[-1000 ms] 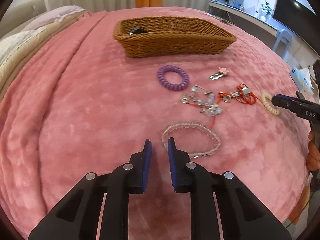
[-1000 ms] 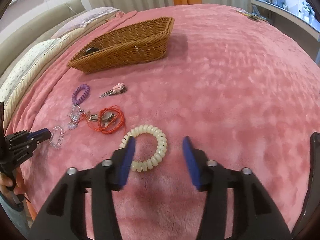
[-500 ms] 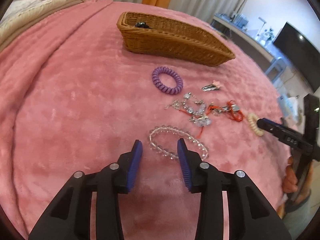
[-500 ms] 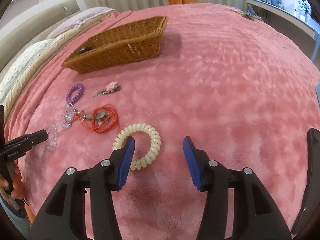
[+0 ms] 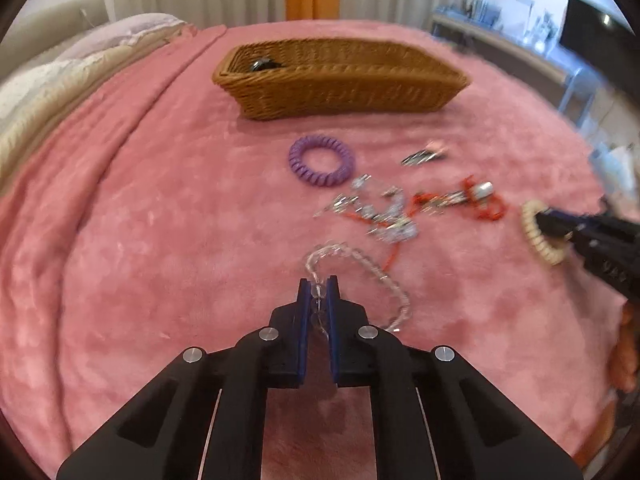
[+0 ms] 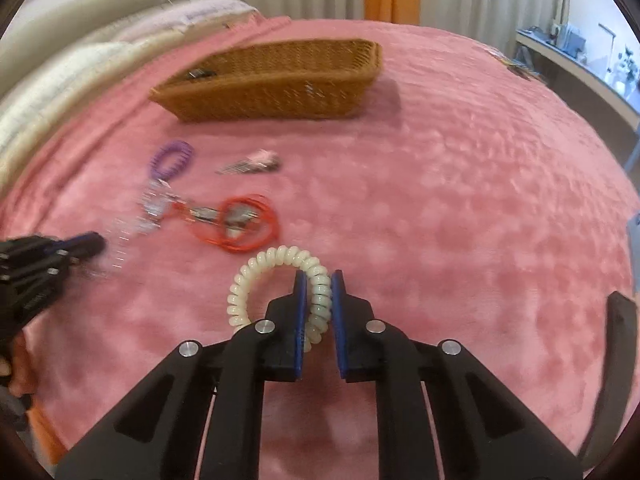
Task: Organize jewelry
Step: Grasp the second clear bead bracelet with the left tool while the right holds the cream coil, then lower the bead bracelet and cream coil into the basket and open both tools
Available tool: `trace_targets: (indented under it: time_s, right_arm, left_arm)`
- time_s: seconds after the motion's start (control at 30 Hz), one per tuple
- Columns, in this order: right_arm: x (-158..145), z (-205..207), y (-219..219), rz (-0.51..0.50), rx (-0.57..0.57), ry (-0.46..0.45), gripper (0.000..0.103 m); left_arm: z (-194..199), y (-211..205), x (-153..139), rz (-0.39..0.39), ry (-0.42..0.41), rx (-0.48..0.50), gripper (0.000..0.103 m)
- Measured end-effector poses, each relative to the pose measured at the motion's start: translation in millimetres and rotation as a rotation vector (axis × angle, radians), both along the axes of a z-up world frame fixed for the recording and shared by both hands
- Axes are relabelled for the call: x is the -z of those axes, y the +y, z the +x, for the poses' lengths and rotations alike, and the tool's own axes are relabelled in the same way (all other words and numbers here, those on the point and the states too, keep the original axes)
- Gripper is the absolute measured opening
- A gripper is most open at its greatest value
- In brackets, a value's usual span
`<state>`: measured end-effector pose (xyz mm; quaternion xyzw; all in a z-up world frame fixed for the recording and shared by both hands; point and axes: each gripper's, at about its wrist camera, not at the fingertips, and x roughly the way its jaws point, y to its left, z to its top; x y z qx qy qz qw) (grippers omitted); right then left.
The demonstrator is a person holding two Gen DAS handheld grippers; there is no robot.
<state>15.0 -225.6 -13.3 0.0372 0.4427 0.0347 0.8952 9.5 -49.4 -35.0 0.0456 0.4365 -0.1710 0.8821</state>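
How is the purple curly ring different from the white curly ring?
The purple coil band is purple; the cream coil band is a pale, milky white.
The purple coil band lies flat and free on the pink blanket, nearer the wicker basket; the cream coil band is pinched between the right gripper's blue pads.
The purple coil band sits beside the tangled chains; the cream coil band sits apart.
Both are springy spiral rings.

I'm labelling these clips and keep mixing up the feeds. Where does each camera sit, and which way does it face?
Left wrist: behind the left tongs, facing the basket; shut on the clear bracelet.
Right wrist: behind the right tongs, same heading; shut on the cream coil band.
Shared: basket, purple coil band, and each other's tongs.
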Motion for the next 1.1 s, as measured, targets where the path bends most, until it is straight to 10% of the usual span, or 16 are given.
trace_targets:
  time_s: [0.6,1.1]
  right_arm:
    - [-80,10,16,0.034,-0.046,-0.160,0.010]
    - [-129,136,1,0.037,0.019,-0.241,0.010]
  left_arm:
    - [-15,17,-91,-0.252,-0.240,0.143,0.006]
    - [112,-5,-158,-0.341,-0.330,0.127,0.006]
